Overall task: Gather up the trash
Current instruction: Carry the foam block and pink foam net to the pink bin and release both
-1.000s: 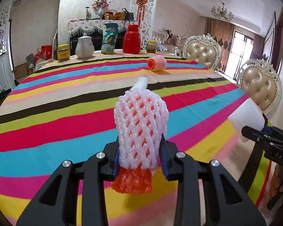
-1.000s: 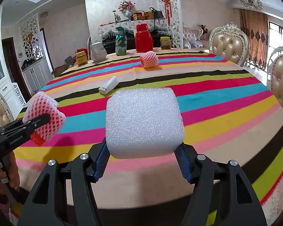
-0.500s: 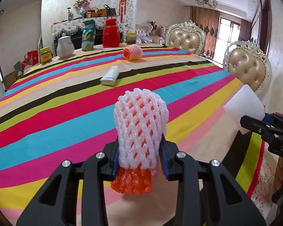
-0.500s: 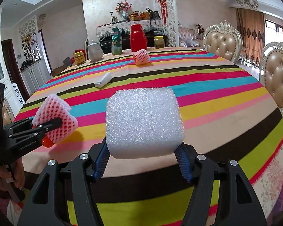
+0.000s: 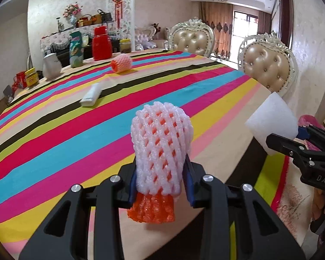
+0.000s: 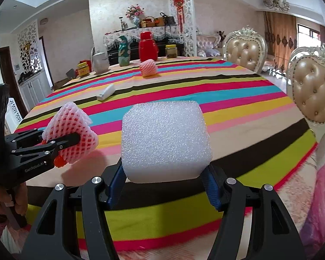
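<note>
My left gripper [image 5: 161, 181] is shut on a pink-and-white foam fruit net [image 5: 161, 149] with an orange lower end, held upright above the near edge of the striped tablecloth [image 5: 54, 151]. In the right wrist view that net [image 6: 72, 134] and the left gripper [image 6: 60, 144] sit at the left. My right gripper [image 6: 165, 178] is shut on a white foam block [image 6: 165, 140]; the block [image 5: 273, 123] shows at the right of the left wrist view. Another foam net [image 6: 149, 67] and a white rolled wrapper [image 6: 106, 92] lie on the table farther off.
A red thermos [image 6: 148, 46], a teal bag [image 6: 123, 51], a white kettle [image 6: 100, 61] and jars stand at the table's far edge. Two padded chairs [image 6: 244, 52] line the right side. Something pink [image 6: 322, 195] sits low at the right, beyond the table edge.
Both grippers have drawn back toward the table's near edge with their loads still held. The table objects look farther away, and the left view has swung leftward.
</note>
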